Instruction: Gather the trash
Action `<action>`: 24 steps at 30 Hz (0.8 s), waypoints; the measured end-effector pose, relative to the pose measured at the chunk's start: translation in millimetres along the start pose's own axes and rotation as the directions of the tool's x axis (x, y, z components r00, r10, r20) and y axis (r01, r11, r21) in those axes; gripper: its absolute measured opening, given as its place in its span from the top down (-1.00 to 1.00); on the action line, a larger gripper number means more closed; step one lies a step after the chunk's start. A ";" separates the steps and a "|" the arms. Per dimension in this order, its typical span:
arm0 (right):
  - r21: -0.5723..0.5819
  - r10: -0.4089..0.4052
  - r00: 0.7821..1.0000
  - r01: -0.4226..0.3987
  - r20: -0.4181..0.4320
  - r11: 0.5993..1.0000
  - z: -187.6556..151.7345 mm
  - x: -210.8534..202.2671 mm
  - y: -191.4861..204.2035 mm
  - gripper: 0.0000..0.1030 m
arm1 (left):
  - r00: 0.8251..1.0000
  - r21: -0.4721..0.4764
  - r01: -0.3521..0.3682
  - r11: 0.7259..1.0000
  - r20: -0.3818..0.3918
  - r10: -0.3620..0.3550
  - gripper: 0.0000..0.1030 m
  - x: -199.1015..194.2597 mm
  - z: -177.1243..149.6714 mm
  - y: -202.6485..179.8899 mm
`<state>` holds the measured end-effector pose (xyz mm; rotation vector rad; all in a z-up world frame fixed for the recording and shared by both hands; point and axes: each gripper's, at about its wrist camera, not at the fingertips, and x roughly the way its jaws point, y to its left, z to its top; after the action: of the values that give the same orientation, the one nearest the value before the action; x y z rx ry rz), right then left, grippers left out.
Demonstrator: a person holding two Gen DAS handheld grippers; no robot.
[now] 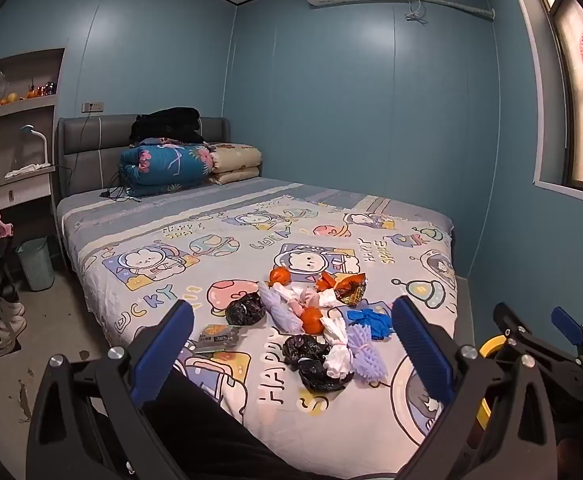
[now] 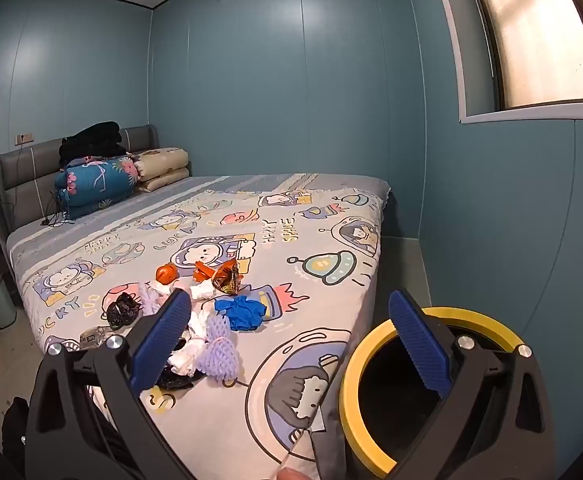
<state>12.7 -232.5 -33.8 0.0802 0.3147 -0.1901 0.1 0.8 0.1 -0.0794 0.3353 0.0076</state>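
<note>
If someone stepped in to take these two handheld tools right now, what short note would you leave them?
Left tongs: open, empty, hovering short of the litter.
Right tongs: open, empty, beside the yellow-rimmed bin, which sits at the bed's near corner.
Trash: all in one cluster on the bed sheet: black bags, purple foam nets, white tissue wads, a blue glove, snack wrappers and orange peel or fruit.
Done: nothing looks collected yet, though the bin's inside is too dark to tell.
Left: pick up each piece and drop it in the bin.
</note>
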 end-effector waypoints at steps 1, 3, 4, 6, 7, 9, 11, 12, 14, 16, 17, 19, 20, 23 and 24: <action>-0.002 -0.001 1.000 0.001 0.000 1.000 0.0 0.0 0.4 -0.84 | 1.000 0.001 0.000 1.000 -0.001 0.000 -0.86 -0.1 0.0 -0.1; -0.003 -0.001 1.000 0.001 -0.002 1.000 0.0 0.2 0.8 -0.84 | 1.000 0.003 -0.001 1.000 0.000 0.001 -0.86 -1.1 0.0 -0.6; -0.003 -0.001 1.000 0.001 -0.002 1.000 0.1 0.1 0.8 -0.84 | 1.000 0.004 -0.001 1.000 0.001 0.001 -0.86 -2.0 0.1 -1.1; -0.002 -0.002 1.000 0.002 -0.001 1.000 0.4 -0.1 0.8 -0.84 | 1.000 0.008 0.001 1.000 0.005 -0.001 -0.86 -4.4 0.0 -2.5; -0.001 -0.002 1.000 0.002 -0.001 1.000 0.5 -0.1 0.6 -0.84 | 1.000 0.010 0.001 1.000 0.007 -0.001 -0.86 -5.6 0.0 -3.6; -0.006 -0.001 1.000 0.001 -0.003 1.000 0.5 0.0 1.4 -0.84 | 1.000 -0.004 0.001 1.000 -0.007 -0.001 -0.86 0.5 0.8 0.9; -0.005 -0.001 1.000 0.001 -0.006 1.000 1.3 -0.5 -0.4 -0.84 | 1.000 -0.004 0.002 1.000 -0.010 -0.002 -0.86 0.5 1.1 0.6; -0.005 -0.002 1.000 0.002 -0.008 1.000 1.7 -0.7 -1.4 -0.84 | 1.000 -0.006 0.001 1.000 -0.012 -0.001 -0.86 3.0 -4.3 -1.8; -0.003 -0.003 1.000 0.003 -0.011 1.000 -0.2 2.0 0.8 -0.84 | 1.000 -0.005 0.000 1.000 -0.015 0.000 -0.86 3.0 -5.4 -2.8; -0.003 -0.004 1.000 0.004 -0.011 1.000 -2.5 1.9 3.0 -0.84 | 1.000 -0.012 0.004 1.000 -0.018 -0.004 -0.86 3.3 0.2 1.7; -0.003 -0.004 1.000 0.004 -0.010 1.000 -3.2 1.5 2.4 -0.84 | 1.000 -0.013 0.004 1.000 -0.018 -0.004 -0.86 3.4 0.3 1.8; -0.006 -0.002 1.000 0.001 -0.014 1.000 -1.9 3.0 1.9 -0.84 | 1.000 -0.013 0.005 1.000 -0.021 -0.005 -0.86 4.1 0.3 1.5; -0.005 -0.001 1.000 0.001 -0.014 1.000 -1.9 3.2 1.8 -0.84 | 1.000 -0.014 0.006 1.000 -0.023 -0.006 -0.86 4.5 0.5 1.8; -0.007 -0.003 1.000 0.003 -0.014 1.000 -2.2 3.0 2.5 -0.84 | 1.000 -0.018 0.006 1.000 -0.024 -0.007 -0.86 5.1 1.2 2.6; -0.007 -0.004 1.000 0.004 -0.014 1.000 -2.5 2.2 3.9 -0.84 | 1.000 -0.018 0.006 1.000 -0.024 -0.006 -0.86 5.3 0.9 2.6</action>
<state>14.8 -228.8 -36.7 0.0743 0.3294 -0.1921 5.3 3.4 -1.0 -0.0979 0.3586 0.0035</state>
